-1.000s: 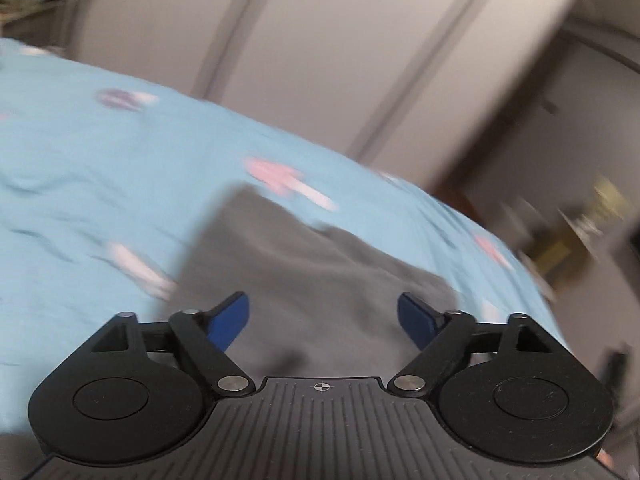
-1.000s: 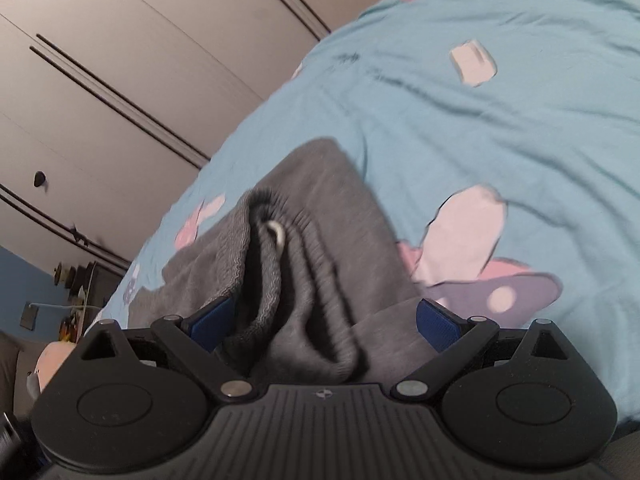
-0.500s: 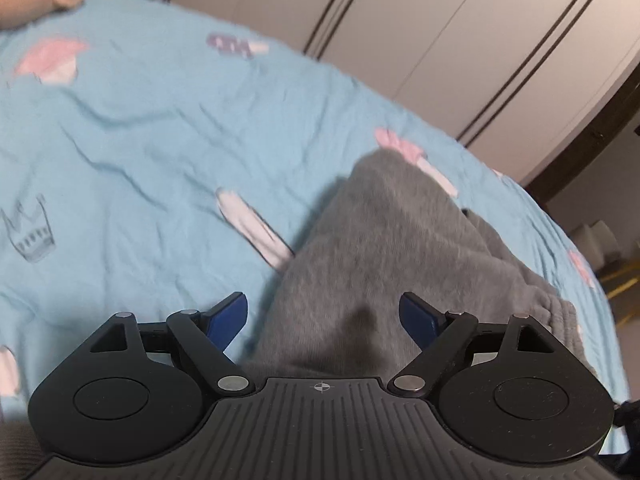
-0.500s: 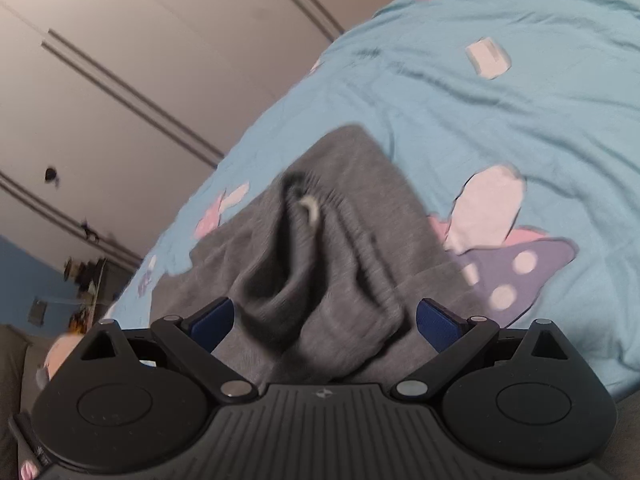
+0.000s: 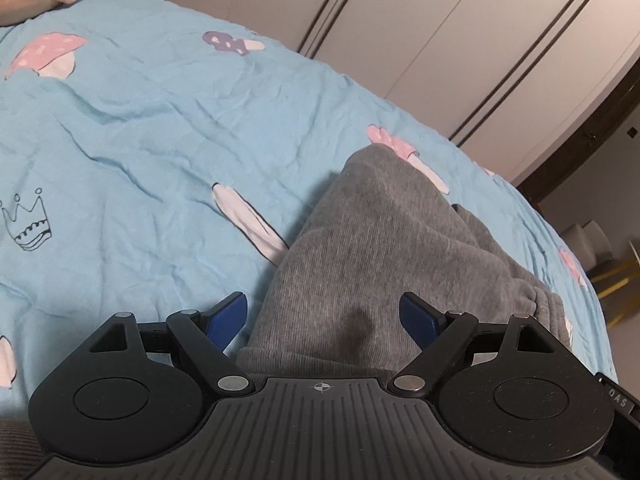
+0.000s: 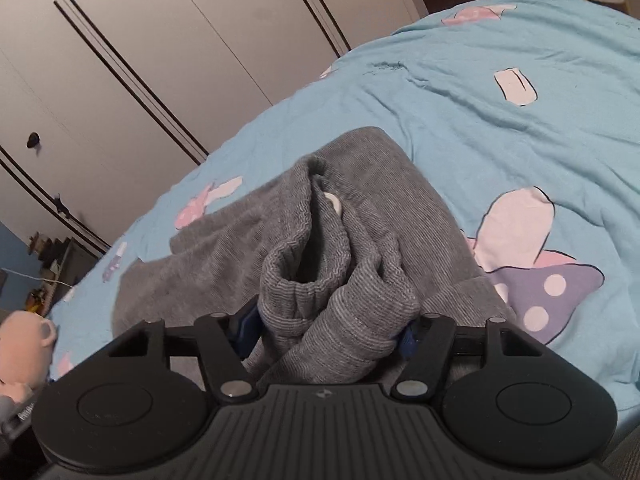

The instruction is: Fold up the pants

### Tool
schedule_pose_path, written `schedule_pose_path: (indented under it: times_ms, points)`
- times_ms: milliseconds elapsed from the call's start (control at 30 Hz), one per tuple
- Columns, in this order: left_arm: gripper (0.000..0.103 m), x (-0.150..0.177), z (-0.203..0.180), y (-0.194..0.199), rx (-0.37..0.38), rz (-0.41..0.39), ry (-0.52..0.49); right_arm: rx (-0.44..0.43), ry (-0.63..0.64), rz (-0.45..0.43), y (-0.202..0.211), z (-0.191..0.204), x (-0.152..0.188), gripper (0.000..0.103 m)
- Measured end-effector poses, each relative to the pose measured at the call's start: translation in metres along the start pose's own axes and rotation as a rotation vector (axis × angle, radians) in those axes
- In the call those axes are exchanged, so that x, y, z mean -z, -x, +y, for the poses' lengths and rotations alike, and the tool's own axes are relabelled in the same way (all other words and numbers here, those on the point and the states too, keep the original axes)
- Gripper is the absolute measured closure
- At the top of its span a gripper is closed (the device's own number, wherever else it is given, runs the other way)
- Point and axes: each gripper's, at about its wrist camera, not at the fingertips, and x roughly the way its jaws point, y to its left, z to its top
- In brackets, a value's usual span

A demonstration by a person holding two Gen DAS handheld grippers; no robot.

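Right gripper has just been closing and now pinches the bunched waistband of the pants; a second ago it stood wide. Left gripper hangs spread over flat grey cloth. Beyond, the pants lie on the blue bedspread; a lift looks ready.

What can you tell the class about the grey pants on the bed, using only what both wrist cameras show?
The grey pants are soft ribbed knit, sweatpants by the look, lying rumpled and partly folded on the light blue patterned bedcover. The gathered elastic waistband is bunched into an open loop with a small whitish piece inside it. The right gripper has just been closing, and its pads press on that bunch. The left gripper stands open over a smoother stretch bearing a dark patch.
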Motion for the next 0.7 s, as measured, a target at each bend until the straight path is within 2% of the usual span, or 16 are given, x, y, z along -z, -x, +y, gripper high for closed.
schedule_pose_path:
  times_ms: [33, 67, 133, 167, 200, 233, 267, 367, 467, 533, 567, 600, 667, 700]
  points:
    - [0.014, 0.000, -0.001, -0.001, -0.004, 0.005, -0.005, 0.003, -0.003, 0.008, -0.002, 0.000, -0.001, 0.032]
    - [0.014, 0.000, -0.001, -0.002, -0.005, 0.009, -0.009, 0.002, -0.013, 0.025, -0.005, 0.001, -0.003, 0.022]
    - [0.014, 0.001, -0.001, -0.003, -0.007, 0.011, -0.013, -0.007, -0.024, 0.042, -0.012, 0.004, -0.005, 0.012]
    - [0.014, 0.000, -0.001, -0.002, -0.011, 0.011, -0.010, 0.006, -0.019, 0.025, -0.013, 0.007, -0.004, 0.018]
    - [0.014, 0.000, 0.000, -0.002, -0.014, 0.009, -0.003, 0.029, -0.007, 0.011, -0.014, 0.009, -0.004, 0.030]
    - [0.014, 0.000, 0.002, -0.001, -0.016, 0.006, 0.007, 0.024, 0.000, 0.015, -0.013, 0.011, -0.007, 0.048]
    - [0.014, 0.000, 0.004, -0.001, -0.019, 0.005, 0.016, 0.010, -0.015, 0.009, -0.010, 0.012, -0.010, 0.051]
    - [0.014, -0.001, 0.006, -0.001, -0.017, 0.008, 0.035, -0.111, -0.045, -0.072, 0.018, 0.023, -0.027, 0.055]
    - [0.014, -0.001, 0.005, 0.000, -0.020, 0.004, 0.028, -0.262, -0.048, -0.231, 0.052, 0.026, -0.040, 0.055]
    - [0.014, -0.001, 0.004, 0.000, -0.025, 0.001, 0.025, -0.276, -0.056, -0.293, 0.059, 0.013, -0.041, 0.055]
    - [0.014, -0.002, 0.004, -0.001, -0.027, 0.002, 0.024, -0.253, -0.073, -0.286, 0.054, 0.002, -0.039, 0.053]
    - [0.014, -0.002, 0.003, -0.001, -0.031, 0.006, 0.022, -0.203, -0.109, -0.240, 0.042, -0.012, -0.037, 0.052]
    - [0.014, -0.001, 0.003, -0.004, -0.038, 0.016, 0.016, -0.013, -0.203, -0.049, 0.008, -0.045, -0.029, 0.042]
    - [0.014, -0.001, 0.003, -0.004, -0.042, 0.021, 0.014, 0.018, -0.232, 0.007, -0.003, -0.058, -0.025, 0.043]
